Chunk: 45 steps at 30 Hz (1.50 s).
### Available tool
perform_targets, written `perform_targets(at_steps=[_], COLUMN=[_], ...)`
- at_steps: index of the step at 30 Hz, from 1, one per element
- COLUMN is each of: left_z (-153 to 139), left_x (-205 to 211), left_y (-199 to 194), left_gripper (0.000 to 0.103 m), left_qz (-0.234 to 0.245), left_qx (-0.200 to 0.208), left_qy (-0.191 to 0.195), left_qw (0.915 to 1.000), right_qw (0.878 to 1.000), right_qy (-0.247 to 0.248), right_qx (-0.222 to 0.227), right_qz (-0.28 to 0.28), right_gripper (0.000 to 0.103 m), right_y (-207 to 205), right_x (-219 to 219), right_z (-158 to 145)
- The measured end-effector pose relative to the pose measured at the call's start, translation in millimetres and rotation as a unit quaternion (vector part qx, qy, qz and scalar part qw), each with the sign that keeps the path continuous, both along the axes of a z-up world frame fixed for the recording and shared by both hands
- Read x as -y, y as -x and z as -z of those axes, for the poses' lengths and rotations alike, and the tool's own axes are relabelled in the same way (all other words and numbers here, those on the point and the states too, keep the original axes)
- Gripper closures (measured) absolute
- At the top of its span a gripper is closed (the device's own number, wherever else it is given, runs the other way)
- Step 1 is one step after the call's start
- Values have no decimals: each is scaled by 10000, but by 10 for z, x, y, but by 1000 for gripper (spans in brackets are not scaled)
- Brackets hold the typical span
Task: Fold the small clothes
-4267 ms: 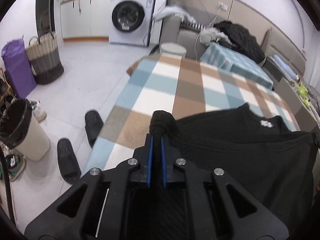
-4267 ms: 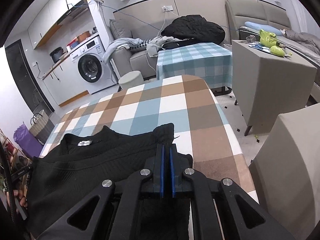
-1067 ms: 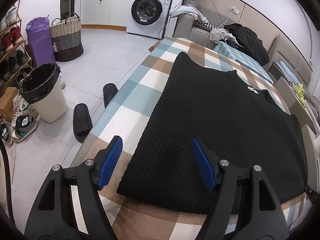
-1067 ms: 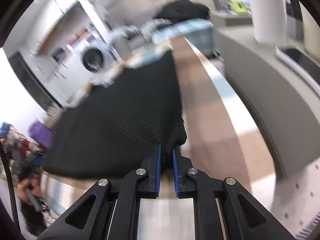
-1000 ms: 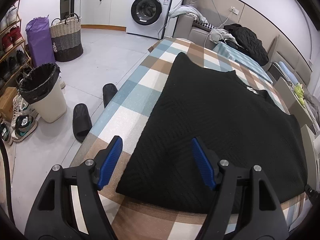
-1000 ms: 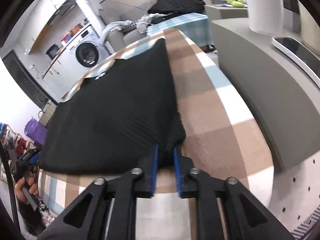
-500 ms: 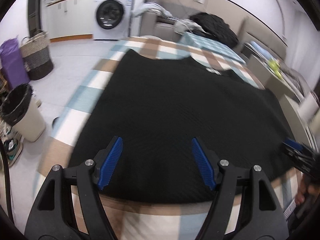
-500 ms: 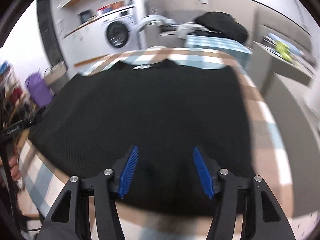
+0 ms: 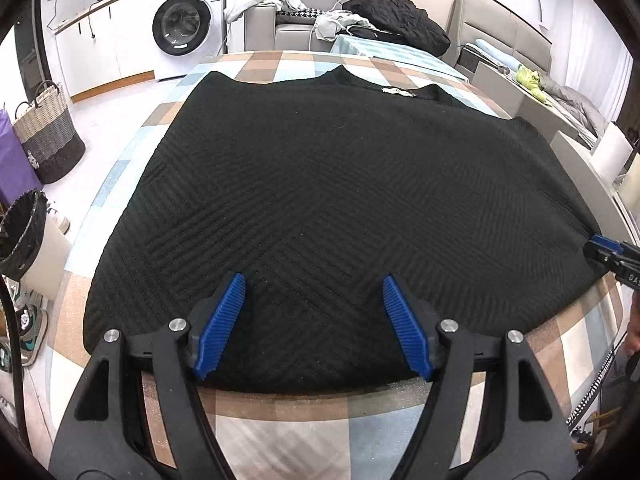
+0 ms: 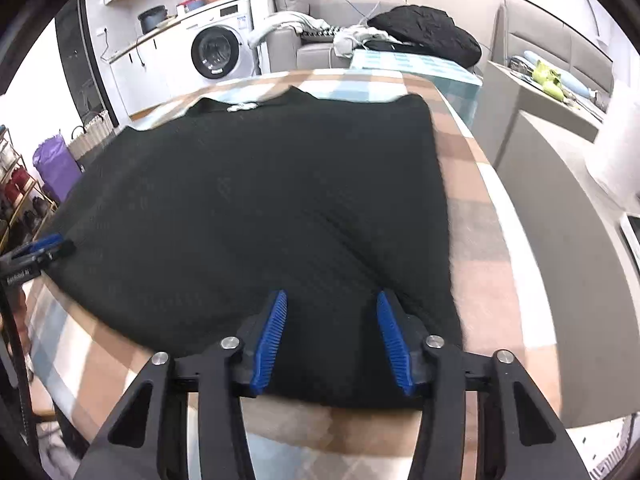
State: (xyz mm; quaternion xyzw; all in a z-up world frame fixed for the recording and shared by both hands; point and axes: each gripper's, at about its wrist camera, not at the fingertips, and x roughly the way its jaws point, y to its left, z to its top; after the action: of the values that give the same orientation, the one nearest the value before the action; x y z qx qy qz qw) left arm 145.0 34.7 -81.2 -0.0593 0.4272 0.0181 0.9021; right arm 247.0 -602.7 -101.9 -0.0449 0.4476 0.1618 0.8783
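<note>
A black ribbed knit top (image 9: 340, 200) lies flat on the brown, blue and white checked table (image 9: 320, 432). The left gripper (image 9: 314, 326) is wide open and empty. The right gripper (image 10: 330, 338) holds nothing; its jaws have just been closing a little.

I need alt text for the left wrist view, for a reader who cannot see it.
A black top lies spread flat on a checked table, and the open left gripper is above its near hem with nothing between the pads. The right gripper shows at the right edge. A washing machine and a sofa are behind.
</note>
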Motion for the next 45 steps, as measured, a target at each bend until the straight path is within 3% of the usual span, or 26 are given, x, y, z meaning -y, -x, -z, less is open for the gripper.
perform_targets(at_steps=[4,7,11,15,18,20,22,25,28,33,37,41,45], left_z=[-11,-8,-30,-26,0,5,11,12,-7,-63,-22,-17,-23], left_x=[-23,-42,-72,-139,-174,-173,-160,-171,-201,-233,-235,-231,-261], left_y=[2,-4,7,-24,-62,-67,-67,-62,-69,-130,-189,-148,-78], left_gripper=[33,33,33,33,33,33,33,33,33,33,33,33,33], left_qz=[-26,-42,-105,-238,-292,-257,-191,-143,-160,-230,-269,-274,-374], left_qx=[-4,-12,-3,-4,-57,-56,-69,-75,-72,-21,-83,-95,-39], left_qy=[41,55,51,24,14,-26,-105,-82,21,160,85,-15,15], left_qw=[10000,10000,9999,9997,9996,9997,9997,9998,9998,9996,9996,9996,9993], right_qw=[9994,9988,9978,9967,9960,9961,9983,9987,9988,9998,9994,9988,9988], right_qy=[44,122,446,443,697,699,281,479,287,140,125,-136,319], right_qx=[325,460,358,252,90,-37,-214,-164,-275,-107,-275,-477,-250], right_qz=[-96,-104,-325,-637,-560,-545,-464,72,296,-38,-188,-9,288], right_gripper=[49,46,46,46,46,46,46,46,46,46,46,42,39], right_y=[-87,-380,-829,-1231,-1454,-1544,-1619,-1695,-1742,-1802,-1955,-2037,-1811], right_x=[-129,-355,-773,-1117,-1223,-1168,-988,-721,-581,-859,-1103,-907,-714], right_z=[-188,-246,-184,-130,-30,44,39,4,-24,-132,-6,24,-41])
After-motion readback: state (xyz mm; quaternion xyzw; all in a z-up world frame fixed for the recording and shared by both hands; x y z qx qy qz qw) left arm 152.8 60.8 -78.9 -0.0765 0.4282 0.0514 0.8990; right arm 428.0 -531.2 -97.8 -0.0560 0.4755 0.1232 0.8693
